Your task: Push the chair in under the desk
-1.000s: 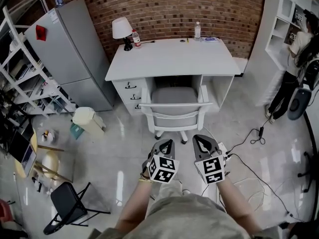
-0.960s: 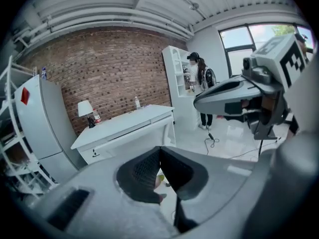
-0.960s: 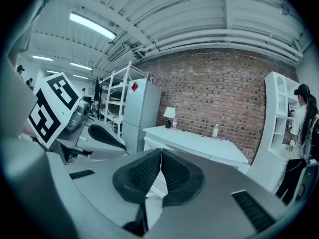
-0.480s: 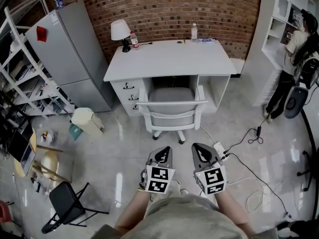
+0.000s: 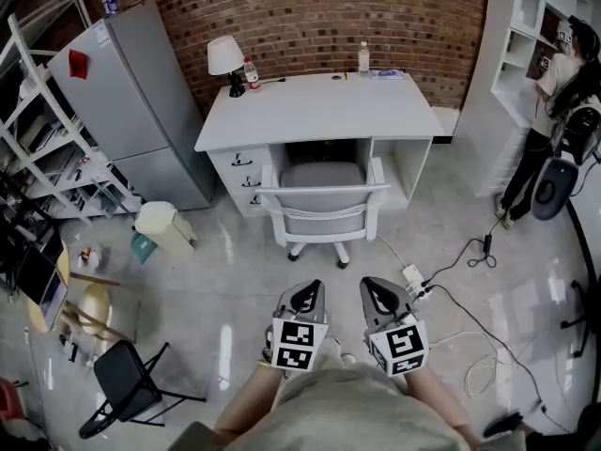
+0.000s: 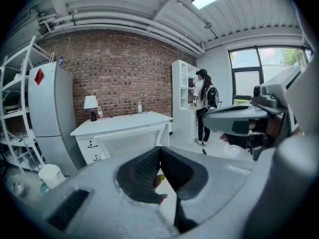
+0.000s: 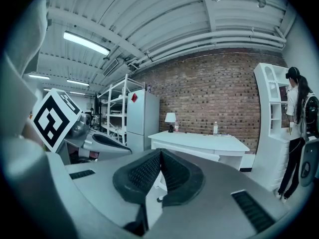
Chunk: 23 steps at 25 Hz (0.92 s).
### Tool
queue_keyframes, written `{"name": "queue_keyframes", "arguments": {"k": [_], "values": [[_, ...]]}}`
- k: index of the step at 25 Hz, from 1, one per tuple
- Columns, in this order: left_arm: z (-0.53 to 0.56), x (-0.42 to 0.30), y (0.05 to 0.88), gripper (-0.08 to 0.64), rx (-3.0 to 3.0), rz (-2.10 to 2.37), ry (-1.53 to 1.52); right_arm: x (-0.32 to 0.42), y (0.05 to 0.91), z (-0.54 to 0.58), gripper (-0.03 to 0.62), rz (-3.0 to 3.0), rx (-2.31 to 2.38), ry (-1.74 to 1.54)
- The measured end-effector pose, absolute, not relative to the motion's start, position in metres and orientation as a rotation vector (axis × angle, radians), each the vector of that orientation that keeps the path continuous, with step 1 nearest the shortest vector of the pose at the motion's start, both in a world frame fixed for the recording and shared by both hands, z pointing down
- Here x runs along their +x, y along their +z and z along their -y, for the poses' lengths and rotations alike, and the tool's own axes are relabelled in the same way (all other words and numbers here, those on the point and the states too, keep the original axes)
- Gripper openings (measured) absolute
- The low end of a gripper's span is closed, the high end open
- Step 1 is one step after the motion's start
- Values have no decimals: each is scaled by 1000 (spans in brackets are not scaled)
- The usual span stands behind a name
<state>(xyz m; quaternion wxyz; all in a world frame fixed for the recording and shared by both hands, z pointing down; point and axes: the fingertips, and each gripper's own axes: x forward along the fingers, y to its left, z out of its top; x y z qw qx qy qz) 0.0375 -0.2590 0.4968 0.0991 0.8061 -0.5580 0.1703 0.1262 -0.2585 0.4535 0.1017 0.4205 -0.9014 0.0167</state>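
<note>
A white chair with a grey seat stands tucked into the kneehole of the white desk, its backrest towards me. In the head view my left gripper and right gripper hover side by side well short of the chair, over the floor. Both are shut with nothing between the jaws. In the left gripper view the desk shows beyond the left gripper. The right gripper view shows the desk past the right gripper.
A grey fridge stands left of the desk, with a bin lying on the floor beside it. A lamp and bottles sit on the desk. A power strip and cables lie on the floor at right. A person stands by the shelves.
Both grippers have drawn back towards me, away from the chair. The chair stays under the desk.
</note>
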Motion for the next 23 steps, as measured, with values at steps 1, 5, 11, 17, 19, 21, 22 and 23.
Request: {"name": "queue_keyframes", "arguments": {"k": [1, 5, 11, 17, 19, 21, 22, 23], "values": [[258, 37, 495, 11, 2383, 1652, 498, 125, 454, 258, 8, 2662, 1237, 52], [257, 37, 492, 11, 2390, 1651, 489, 121, 455, 254, 8, 2680, 1217, 70], [258, 41, 490, 11, 2400, 1651, 492, 123, 456, 254, 8, 2691, 1215, 94], [260, 45, 488, 11, 2408, 1645, 489, 123, 459, 254, 8, 2695, 1208, 119], [262, 46, 487, 11, 2408, 1647, 493, 123, 458, 256, 8, 2701, 1202, 125], [264, 46, 487, 11, 2404, 1649, 497, 122, 458, 258, 8, 2705, 1196, 130], [265, 45, 487, 11, 2403, 1650, 498, 122, 458, 258, 8, 2706, 1194, 131], [266, 45, 487, 11, 2401, 1650, 499, 121, 458, 259, 8, 2707, 1193, 133]]}}
